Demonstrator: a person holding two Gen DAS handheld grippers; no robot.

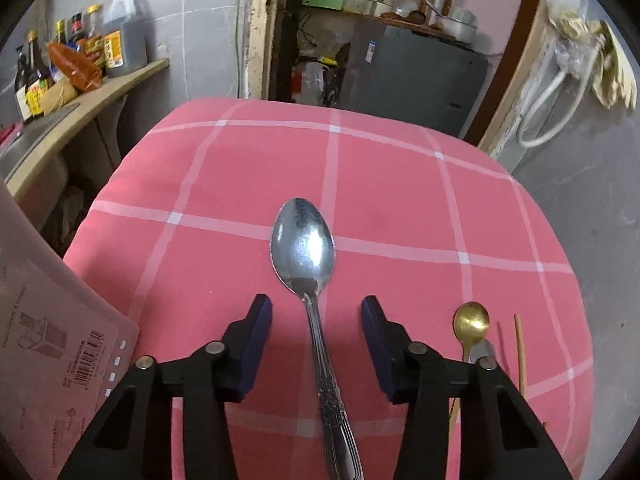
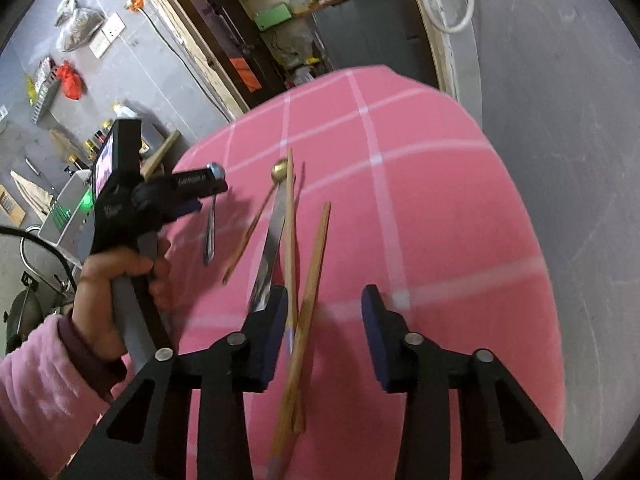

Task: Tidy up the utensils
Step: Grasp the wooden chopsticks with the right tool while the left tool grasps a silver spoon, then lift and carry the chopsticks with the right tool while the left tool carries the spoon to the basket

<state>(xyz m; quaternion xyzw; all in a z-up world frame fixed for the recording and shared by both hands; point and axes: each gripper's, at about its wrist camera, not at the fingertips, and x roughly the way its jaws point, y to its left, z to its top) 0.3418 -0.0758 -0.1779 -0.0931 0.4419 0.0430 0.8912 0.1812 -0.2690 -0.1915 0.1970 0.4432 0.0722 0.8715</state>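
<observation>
My left tongs (image 1: pixel 316 344) stand spread over the big steel spoon (image 1: pixel 304 240), one pad on each side of its neck and neither touching the metal yet; to do this pick well I should sink until both pads bracket the thin neck just behind the bowl, keep the stem centred in the gap, and press in squarely across it so it does not roll or skid on the pink checked cloth of the surface (image 1: pixel 240 184). That spoon lies face up near the middle of the surface, its long axis running from the near edge toward the far edge, bowl pointing to the far edge, patterned handle coming back under my wrist. Toward the right edge lie a small gold spoon (image 1: pixel 471 322), bowl also pointing away, and a wooden chopstick (image 1: pixel 520 352) roughly parallel. My right tongs (image 2: pixel 325 312) are also apart and gripping nothing: the pair of wooden chopsticks (image 2: pixel 310 280) lies between the pads, nearer the left one, long axis running from the near edge toward the far edge and leaning slightly. A knife blade (image 2: pixel 272 240) passes beside that left pad, so I judge I should close only on the sticks, near their middle, and keep clear of the blade. The picture there is blurred, so whether the left pad brushes the sticks I cannot tell
</observation>
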